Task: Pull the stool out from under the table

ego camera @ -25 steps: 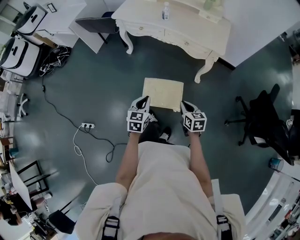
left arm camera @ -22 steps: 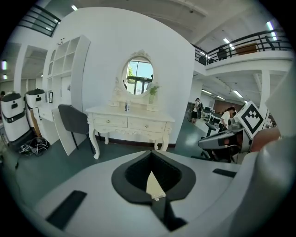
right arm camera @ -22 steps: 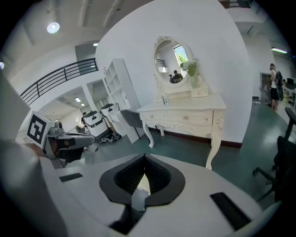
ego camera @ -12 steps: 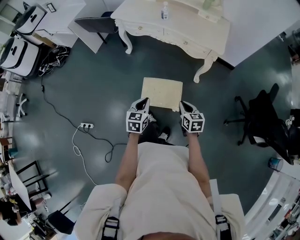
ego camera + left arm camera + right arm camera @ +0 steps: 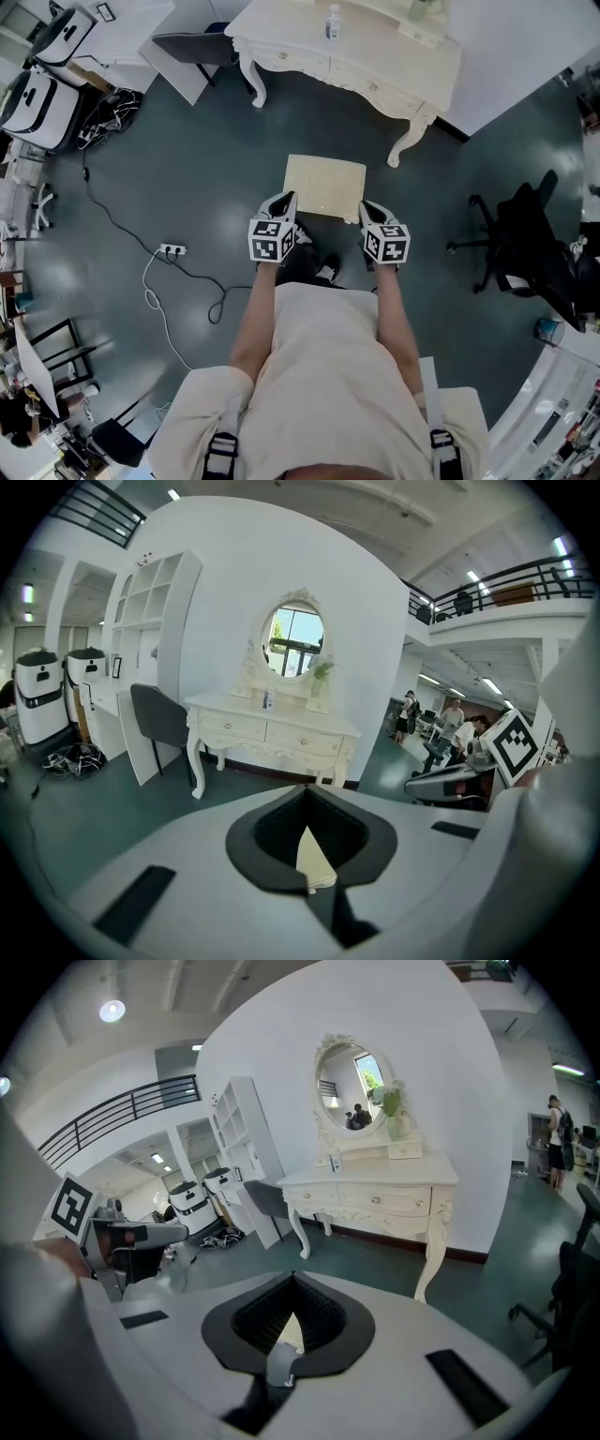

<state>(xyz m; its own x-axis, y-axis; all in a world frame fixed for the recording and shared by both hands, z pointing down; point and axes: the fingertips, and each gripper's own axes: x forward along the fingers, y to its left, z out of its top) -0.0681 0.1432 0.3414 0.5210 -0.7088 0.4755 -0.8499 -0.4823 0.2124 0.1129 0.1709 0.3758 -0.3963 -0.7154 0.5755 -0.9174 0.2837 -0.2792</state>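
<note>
- Head view: stool (image 5: 325, 187) sits out on the open floor, well clear of the table (image 5: 375, 58), right in front of the person
- left gripper (image 5: 284, 202) has its tip at the stool's near left corner, right gripper (image 5: 368, 212) at the near right corner
- Left gripper view: claw pinched narrow, just a cream sliver of stool showing in the hollow
- Right gripper view: same deal, claw closed up tight, table straight ahead across the floor
</note>
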